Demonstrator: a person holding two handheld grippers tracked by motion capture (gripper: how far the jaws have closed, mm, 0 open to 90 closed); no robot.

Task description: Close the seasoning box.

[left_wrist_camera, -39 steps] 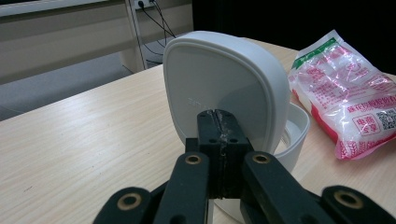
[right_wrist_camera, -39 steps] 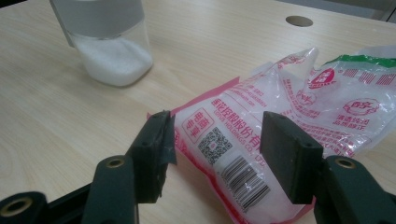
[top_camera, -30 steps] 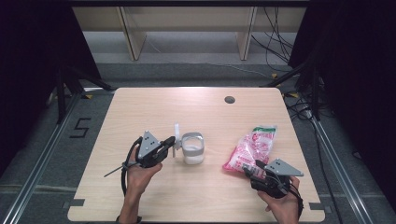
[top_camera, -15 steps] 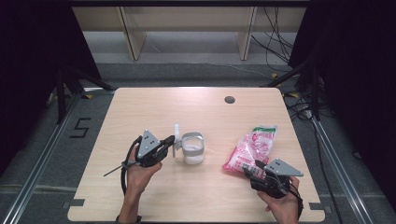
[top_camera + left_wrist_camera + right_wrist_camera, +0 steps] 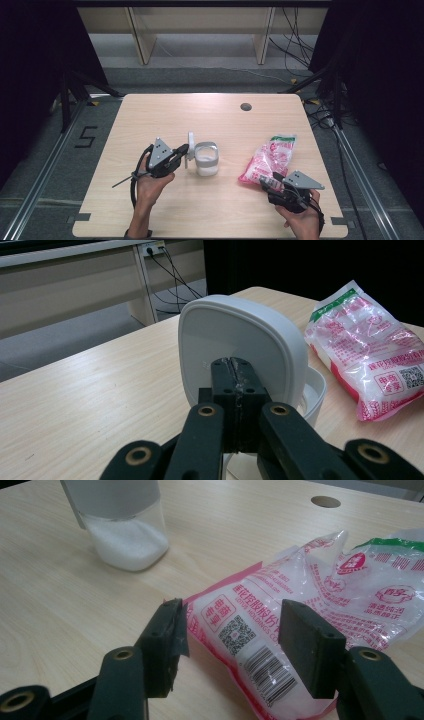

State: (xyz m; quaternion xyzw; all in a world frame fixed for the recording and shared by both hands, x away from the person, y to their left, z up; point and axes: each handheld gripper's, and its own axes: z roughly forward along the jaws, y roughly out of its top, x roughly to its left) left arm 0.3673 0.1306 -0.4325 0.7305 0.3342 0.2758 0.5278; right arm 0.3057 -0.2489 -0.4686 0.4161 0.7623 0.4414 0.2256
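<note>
Two grippers share the work, and the coming move, as I judge it, turns on the right one and the bag. Seen from the high view, the right gripper (image 5: 276, 181) sits at the table's (image 5: 150, 115) near right corner, and the pink-and-white bag (image 5: 269, 159) lies just beyond its tips toward about 11 o'clock, its long axis running from 7 o'clock up to 1 o'clock with the green-banded end farthest away. This hand is much the nearer to the bag; the left is well apart from it, across the jar.

In the right gripper view the jaws stand partly open, straddling the bag's near end (image 5: 260, 650) where the barcode is printed; the pads are not pressing on the plastic, so nothing is held yet. Closing there should catch that end.

At the table's middle, the left gripper (image 5: 184, 150) points toward 3 o'clock and its jaws are pinched fully together on the lower edge of the white lid (image 5: 240, 345), which stands upright beside the open clear jar (image 5: 206, 159); white grains fill the jar's bottom
</note>
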